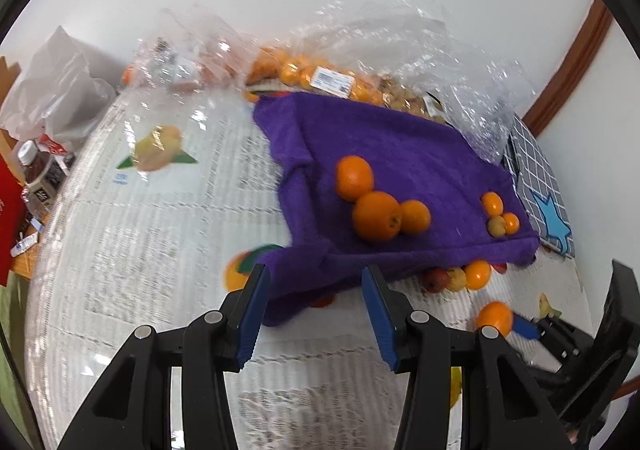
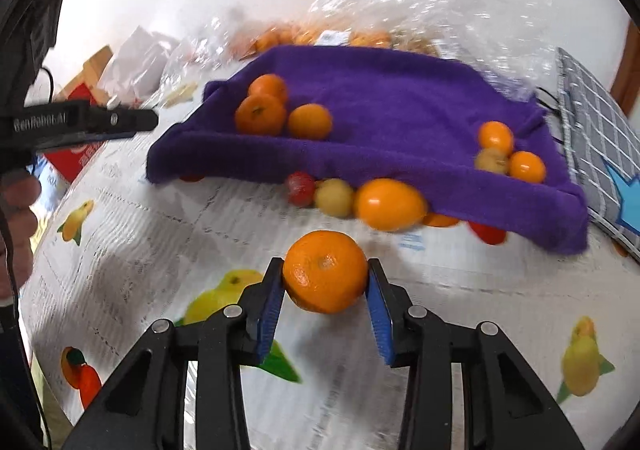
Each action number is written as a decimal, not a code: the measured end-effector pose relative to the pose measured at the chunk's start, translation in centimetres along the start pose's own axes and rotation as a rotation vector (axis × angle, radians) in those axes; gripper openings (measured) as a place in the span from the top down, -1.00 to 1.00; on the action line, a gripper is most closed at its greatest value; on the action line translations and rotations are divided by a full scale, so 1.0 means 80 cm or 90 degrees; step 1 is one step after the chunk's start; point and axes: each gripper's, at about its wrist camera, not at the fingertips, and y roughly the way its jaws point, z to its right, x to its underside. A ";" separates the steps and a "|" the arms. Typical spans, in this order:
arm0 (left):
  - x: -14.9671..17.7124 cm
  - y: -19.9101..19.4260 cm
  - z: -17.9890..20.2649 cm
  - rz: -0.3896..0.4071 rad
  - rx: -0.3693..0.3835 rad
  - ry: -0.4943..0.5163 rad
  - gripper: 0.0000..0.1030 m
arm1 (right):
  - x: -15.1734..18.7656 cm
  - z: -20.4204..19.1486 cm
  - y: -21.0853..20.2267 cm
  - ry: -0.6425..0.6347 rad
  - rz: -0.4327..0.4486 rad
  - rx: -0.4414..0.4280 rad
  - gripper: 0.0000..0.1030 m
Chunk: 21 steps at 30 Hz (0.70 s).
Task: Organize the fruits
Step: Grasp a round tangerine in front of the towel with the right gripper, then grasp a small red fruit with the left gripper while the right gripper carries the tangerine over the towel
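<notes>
A purple towel (image 1: 400, 154) lies on the table with three oranges (image 1: 376, 216) grouped near its middle and three small fruits (image 1: 498, 214) near its right edge. My left gripper (image 1: 314, 290) is open and empty, just in front of the towel's near edge. My right gripper (image 2: 326, 278) is shut on an orange (image 2: 326, 270), held just above the table in front of the towel (image 2: 400, 102). That orange also shows in the left wrist view (image 1: 495, 317). A red fruit (image 2: 300, 188), a yellow fruit (image 2: 334, 197) and an orange fruit (image 2: 390, 204) lie at the towel's front edge.
Clear plastic bags of oranges (image 1: 316, 74) sit behind the towel. A grey checked cloth (image 1: 540, 186) lies to its right. A bottle (image 1: 38, 174) and a white bag (image 1: 56, 90) stand at the left edge. The tablecloth (image 1: 160, 250) has printed fruit pictures.
</notes>
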 end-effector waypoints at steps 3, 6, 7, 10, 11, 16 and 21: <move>0.008 0.013 0.018 -0.019 0.027 0.012 0.11 | 0.004 0.027 -0.014 0.022 0.008 0.017 0.22; 0.018 0.030 0.046 -0.041 0.059 0.034 0.11 | 0.011 0.058 -0.027 0.050 0.016 0.036 0.22; 0.022 0.036 0.057 -0.048 0.070 0.043 0.11 | 0.014 0.069 -0.032 0.061 0.019 0.043 0.22; 0.026 0.049 0.084 -0.056 0.087 0.061 0.11 | 0.021 0.099 -0.044 0.090 0.024 0.060 0.22; 0.026 0.054 0.091 -0.057 0.089 0.066 0.11 | 0.023 0.106 -0.046 0.097 0.026 0.064 0.22; 0.025 0.072 0.109 -0.062 0.080 0.071 0.32 | 0.035 0.142 -0.059 0.130 0.033 0.081 0.22; 0.021 0.084 0.111 -0.062 0.071 0.065 0.44 | 0.043 0.160 -0.061 0.145 0.031 0.086 0.22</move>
